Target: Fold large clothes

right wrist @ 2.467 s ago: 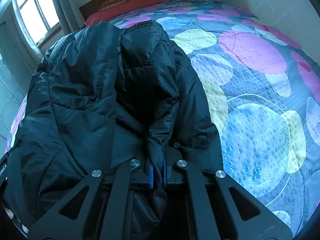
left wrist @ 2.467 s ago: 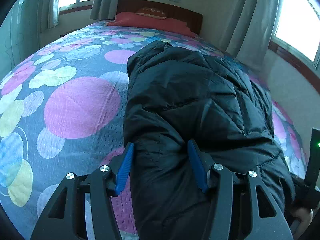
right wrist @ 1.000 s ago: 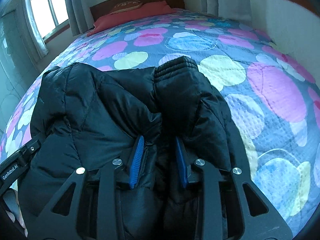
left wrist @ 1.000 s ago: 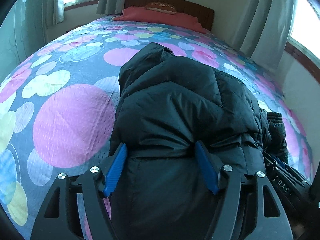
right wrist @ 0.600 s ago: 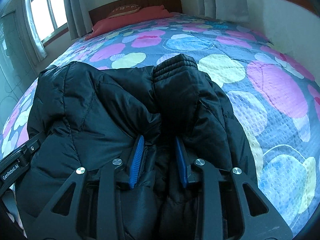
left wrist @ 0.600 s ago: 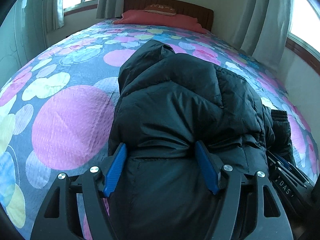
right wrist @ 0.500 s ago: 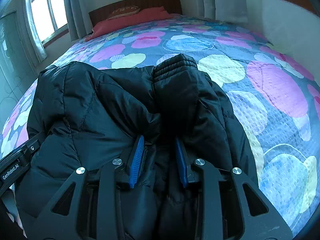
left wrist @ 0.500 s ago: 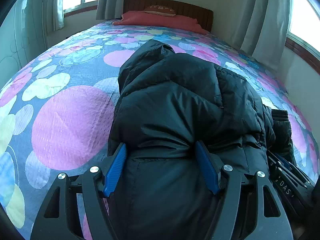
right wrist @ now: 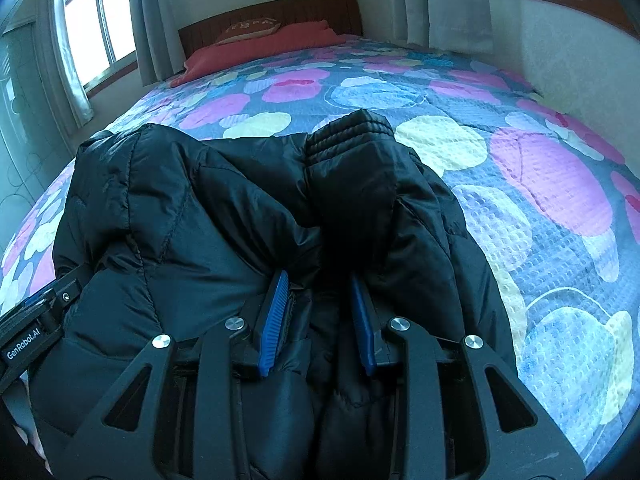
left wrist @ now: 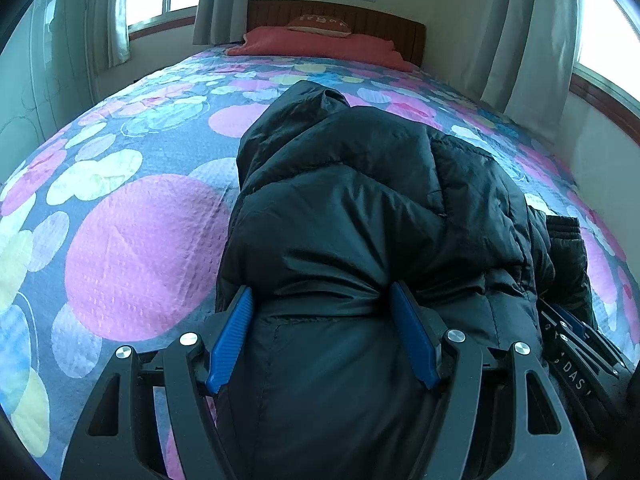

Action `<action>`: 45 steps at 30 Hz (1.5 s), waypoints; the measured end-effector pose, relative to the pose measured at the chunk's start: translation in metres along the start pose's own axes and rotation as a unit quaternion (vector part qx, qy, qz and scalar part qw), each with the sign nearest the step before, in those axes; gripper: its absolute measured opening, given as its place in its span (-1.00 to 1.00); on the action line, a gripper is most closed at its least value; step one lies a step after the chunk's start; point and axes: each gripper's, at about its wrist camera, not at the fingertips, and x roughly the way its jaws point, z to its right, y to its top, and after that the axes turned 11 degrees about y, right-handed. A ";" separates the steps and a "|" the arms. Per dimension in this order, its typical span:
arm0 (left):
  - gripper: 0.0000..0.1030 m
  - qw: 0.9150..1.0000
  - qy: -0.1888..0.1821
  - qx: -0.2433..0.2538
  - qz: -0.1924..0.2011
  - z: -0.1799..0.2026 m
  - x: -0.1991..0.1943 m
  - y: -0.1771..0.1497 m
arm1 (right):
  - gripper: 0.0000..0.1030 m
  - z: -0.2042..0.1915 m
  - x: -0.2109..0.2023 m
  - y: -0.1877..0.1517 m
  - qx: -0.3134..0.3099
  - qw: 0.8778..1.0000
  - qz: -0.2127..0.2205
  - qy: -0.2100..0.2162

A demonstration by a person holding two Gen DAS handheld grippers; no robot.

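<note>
Since the earliest frames, the black jacket (left wrist: 360,208) has been drawn nearer along the spotted bedspread (left wrist: 140,240). Thick padding is clamped wide by the left gripper (left wrist: 322,328); a narrower fold is pinched by the right gripper (right wrist: 320,312).

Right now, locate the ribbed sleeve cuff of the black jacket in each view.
Left wrist view: ribbed cuff at the right edge, behind the jacket's bulk.
Right wrist view: ribbed cuff at top centre of the jacket.
Shared landmark: red pillow at the headboard.
</note>
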 end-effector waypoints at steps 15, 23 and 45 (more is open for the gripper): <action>0.43 0.997 -0.032 -0.068 -0.035 -0.025 -0.013 0.011 | -0.34 -0.001 -0.021 0.010 0.006 1.000 0.011 -0.002; 0.43 0.991 -0.038 -0.121 -0.052 -0.043 -0.022 0.011 | -0.12 0.001 -0.042 0.016 0.025 0.999 0.027 0.011; 0.61 0.898 -0.134 -0.385 -0.163 -0.115 0.014 -0.020 | 0.59 0.100 -0.020 0.029 0.220 0.972 0.000 0.083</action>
